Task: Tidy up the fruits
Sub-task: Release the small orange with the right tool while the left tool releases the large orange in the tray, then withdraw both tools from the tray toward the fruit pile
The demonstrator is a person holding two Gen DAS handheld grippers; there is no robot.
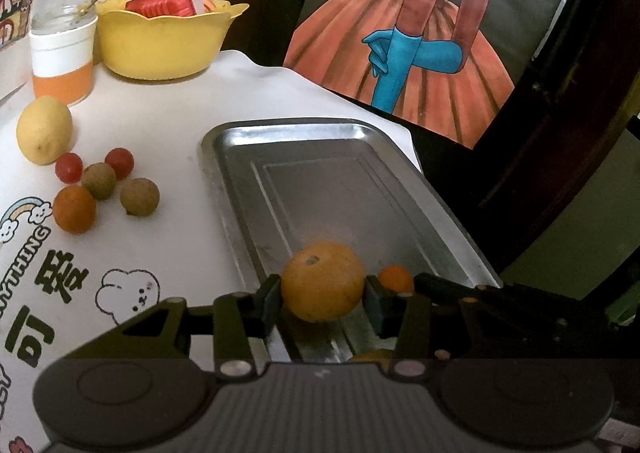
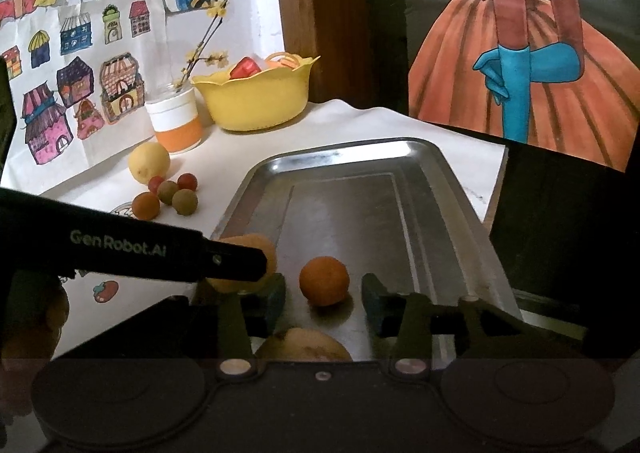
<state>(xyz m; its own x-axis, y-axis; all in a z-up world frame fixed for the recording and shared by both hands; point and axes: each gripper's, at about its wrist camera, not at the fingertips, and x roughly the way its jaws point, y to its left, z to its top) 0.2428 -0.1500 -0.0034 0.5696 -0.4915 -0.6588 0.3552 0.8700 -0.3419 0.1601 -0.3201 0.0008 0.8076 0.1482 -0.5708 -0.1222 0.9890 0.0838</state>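
My left gripper (image 1: 323,298) is shut on a yellow-orange citrus fruit (image 1: 322,280), held just above the near end of the steel tray (image 1: 288,126). In the right wrist view its black finger (image 2: 224,263) reaches in from the left with that fruit (image 2: 267,253) partly hidden behind it. My right gripper (image 2: 323,293) stands open over the tray (image 2: 340,149). A small tangerine (image 2: 324,281) rests on the tray floor between its pads, with a gap on each side. A pale yellowish fruit (image 2: 304,347) lies in the tray close under the right gripper.
On the white cloth left of the tray lie a lemon (image 1: 44,131), two cherry tomatoes (image 1: 119,162), two longans (image 1: 140,196) and a small orange (image 1: 74,209). Behind them stand a jar with a twig (image 1: 64,57) and a yellow bowl (image 1: 164,45). The table's edge is just right of the tray.
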